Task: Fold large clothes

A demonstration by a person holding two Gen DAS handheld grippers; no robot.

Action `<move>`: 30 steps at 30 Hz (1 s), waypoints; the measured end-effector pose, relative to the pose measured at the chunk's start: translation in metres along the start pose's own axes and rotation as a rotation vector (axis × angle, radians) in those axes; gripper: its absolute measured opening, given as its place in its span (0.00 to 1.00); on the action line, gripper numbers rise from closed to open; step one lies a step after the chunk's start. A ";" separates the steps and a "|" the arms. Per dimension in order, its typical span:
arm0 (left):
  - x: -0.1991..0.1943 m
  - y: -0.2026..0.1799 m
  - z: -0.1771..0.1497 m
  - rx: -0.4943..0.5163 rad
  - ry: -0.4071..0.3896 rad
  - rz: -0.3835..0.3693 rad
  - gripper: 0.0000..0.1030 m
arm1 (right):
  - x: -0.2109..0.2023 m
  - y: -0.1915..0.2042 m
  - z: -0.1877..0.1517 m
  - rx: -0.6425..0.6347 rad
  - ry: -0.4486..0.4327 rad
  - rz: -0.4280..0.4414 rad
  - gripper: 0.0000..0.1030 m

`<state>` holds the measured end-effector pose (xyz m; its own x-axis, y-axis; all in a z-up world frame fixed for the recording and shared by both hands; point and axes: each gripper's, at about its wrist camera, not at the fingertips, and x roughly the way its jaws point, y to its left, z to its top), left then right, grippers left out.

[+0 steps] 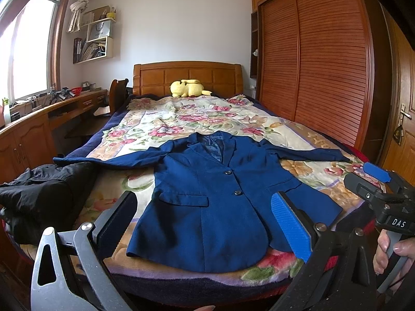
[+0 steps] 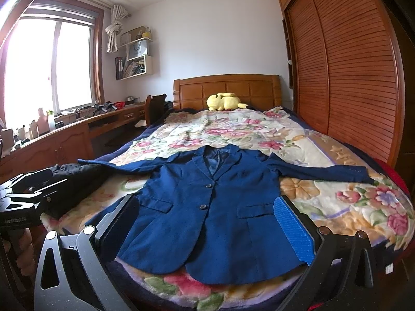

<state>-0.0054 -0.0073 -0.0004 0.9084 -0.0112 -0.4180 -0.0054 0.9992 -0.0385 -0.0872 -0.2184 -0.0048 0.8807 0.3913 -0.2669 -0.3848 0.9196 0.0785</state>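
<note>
A dark blue blazer (image 1: pixel 207 202) lies flat and face up on the floral bedspread (image 1: pixel 160 119), buttoned, with both sleeves spread out sideways. It also shows in the right wrist view (image 2: pixel 207 215). My left gripper (image 1: pixel 205 223) is open and empty, held above the blazer's hem near the foot of the bed. My right gripper (image 2: pixel 207 228) is open and empty, also above the hem. In the left wrist view the right gripper's body (image 1: pixel 381 197) shows at the right. The left gripper's body (image 2: pixel 23 202) shows at the left of the right wrist view.
A black garment (image 1: pixel 44 194) lies crumpled at the bed's left edge, also in the right wrist view (image 2: pixel 77 181). A yellow plush toy (image 1: pixel 186 87) sits by the wooden headboard. A wooden desk (image 1: pixel 39 127) runs along the left, a slatted wardrobe (image 1: pixel 324 59) along the right.
</note>
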 end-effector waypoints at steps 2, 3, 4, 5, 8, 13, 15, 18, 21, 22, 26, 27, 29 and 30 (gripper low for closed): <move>0.000 0.000 0.000 0.001 0.000 0.003 1.00 | 0.000 0.000 0.000 0.001 0.000 0.000 1.00; 0.000 0.000 0.000 0.001 0.000 0.002 1.00 | 0.000 0.000 0.000 0.002 0.001 0.000 1.00; 0.000 0.000 0.000 0.001 0.000 0.002 1.00 | 0.000 0.000 0.000 0.002 0.000 0.001 1.00; 0.000 0.000 0.000 0.000 0.000 0.002 1.00 | -0.001 0.000 0.000 0.002 0.000 0.000 1.00; 0.000 0.000 0.000 0.001 -0.001 0.003 1.00 | 0.000 0.000 0.000 0.002 0.001 0.000 1.00; 0.000 0.001 0.000 0.001 0.000 0.002 1.00 | -0.002 0.000 0.000 0.003 0.002 0.003 1.00; 0.000 0.000 0.000 0.000 -0.001 0.002 1.00 | -0.002 0.000 0.000 0.003 0.002 0.003 1.00; 0.000 -0.001 0.001 0.001 0.001 0.002 1.00 | -0.002 0.000 0.000 0.004 0.002 0.004 1.00; -0.001 -0.002 0.001 0.001 0.001 0.002 1.00 | -0.003 0.000 0.000 0.004 0.003 0.005 1.00; -0.001 -0.002 0.001 0.001 0.001 0.001 1.00 | -0.003 0.001 0.000 0.004 0.004 0.005 1.00; -0.001 -0.002 0.000 0.000 0.000 0.001 1.00 | -0.002 0.002 0.000 0.004 0.005 0.006 1.00; -0.001 -0.002 0.001 -0.001 0.000 0.001 1.00 | -0.002 0.002 0.000 0.004 0.005 0.006 1.00; -0.001 -0.002 0.001 -0.001 0.000 0.002 1.00 | -0.002 0.002 0.000 0.004 0.005 0.006 1.00; -0.001 -0.003 0.001 -0.002 -0.001 0.002 1.00 | -0.003 0.002 0.000 0.003 0.004 0.007 1.00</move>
<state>-0.0056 -0.0098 0.0009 0.9087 -0.0097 -0.4174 -0.0077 0.9992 -0.0398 -0.0902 -0.2176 -0.0038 0.8769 0.3976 -0.2702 -0.3901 0.9170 0.0836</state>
